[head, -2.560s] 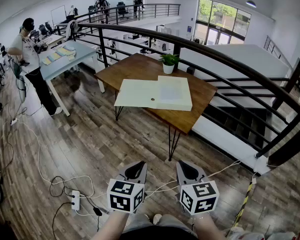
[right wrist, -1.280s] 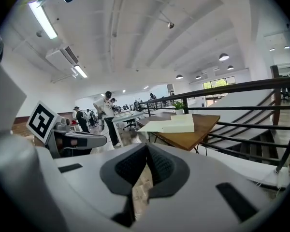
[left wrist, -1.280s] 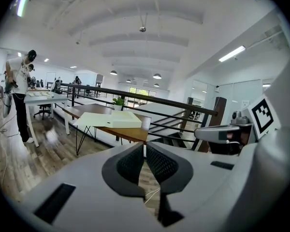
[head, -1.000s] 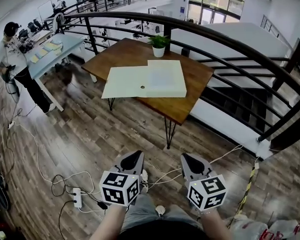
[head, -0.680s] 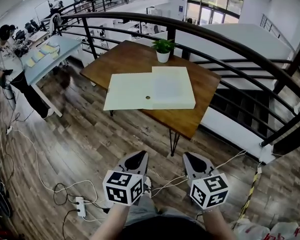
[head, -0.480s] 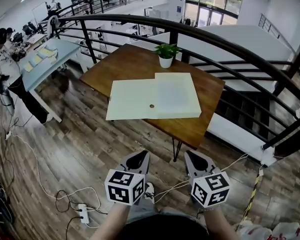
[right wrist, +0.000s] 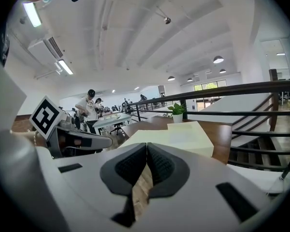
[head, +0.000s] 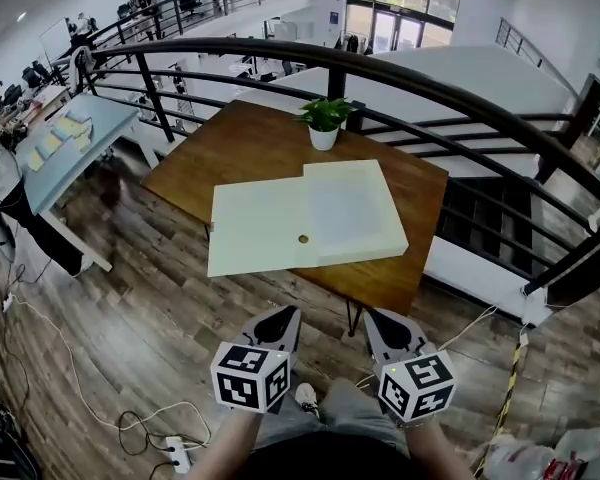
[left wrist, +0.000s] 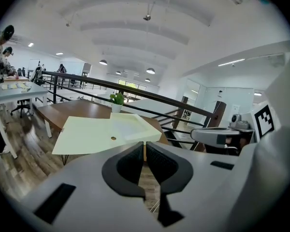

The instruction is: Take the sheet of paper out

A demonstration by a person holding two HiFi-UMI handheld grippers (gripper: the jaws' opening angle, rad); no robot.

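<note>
Two tools are showing at the bottom of the head view, side by side and well short of the work. The left tool is sitting with its jaws drawn together, with only a thin slit showing between them and nothing lying in it. The right tool is likewise sitting closed on nothing, its jaws meeting at the tips. Both are pointing toward a wooden surface ahead, and neither is touching it.

A pale flat case is lying open on that surface, its near left corner projecting past the edge. A small round spot is showing near the middle of the case; what it is cannot be made out. The sheet of paper is appearing only as a fainter whitish rectangle in the raised right half of the case, and its edges are proving hard to separate from the case itself.

A potted plant is standing at the far edge, just beside the case. A dark railing is curving behind the surface. The person's forearms are being cut off by the lower edge of the head view.
</note>
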